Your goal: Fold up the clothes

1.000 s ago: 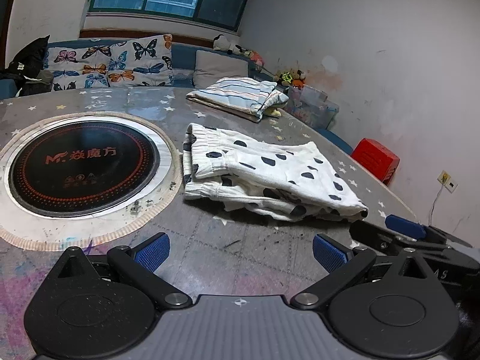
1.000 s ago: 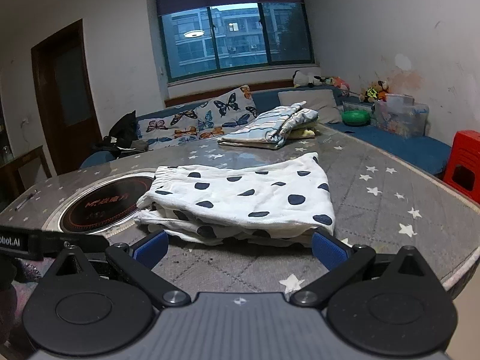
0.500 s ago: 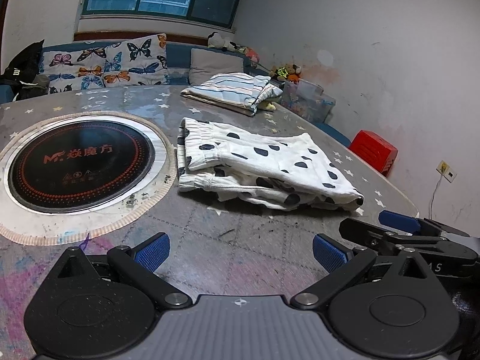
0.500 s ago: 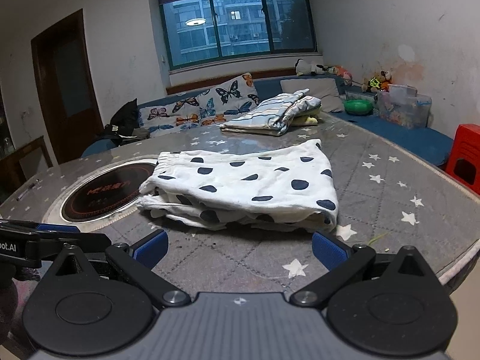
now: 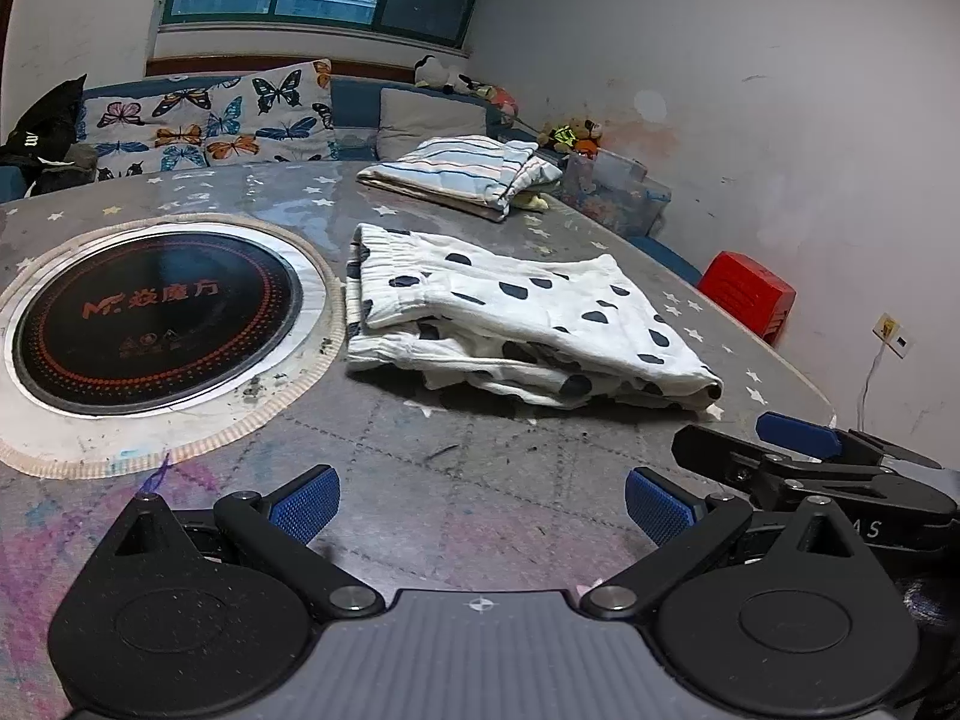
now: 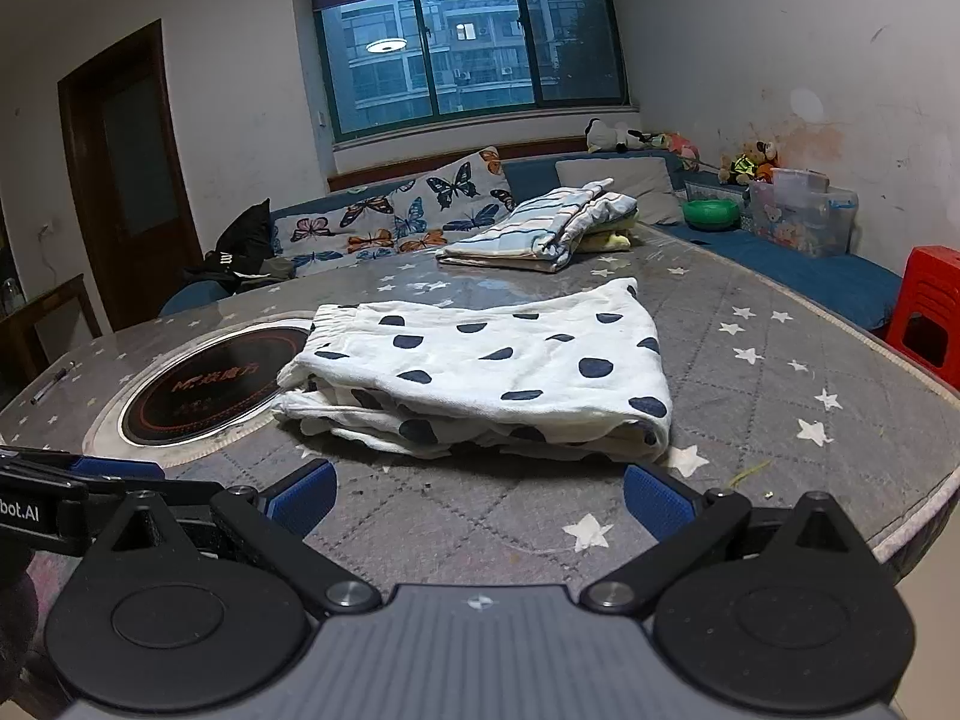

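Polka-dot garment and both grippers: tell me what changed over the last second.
Both grippers drew back from the polka-dot garment, toward the near table edge. Nothing was taken hold of or let go: the left gripper and right gripper stayed open and empty. The garment stayed folded beside the round cooktop, and the striped pile stayed behind it.

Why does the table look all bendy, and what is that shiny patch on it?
Left wrist view: the fisheye lens curves the table edge and darkens the corners; pale glare lies near the striped clothes. Right wrist view: the same bending; a ceiling lamp mirrors in the window, and the spotted shorts cast a soft shadow toward the open tongs.
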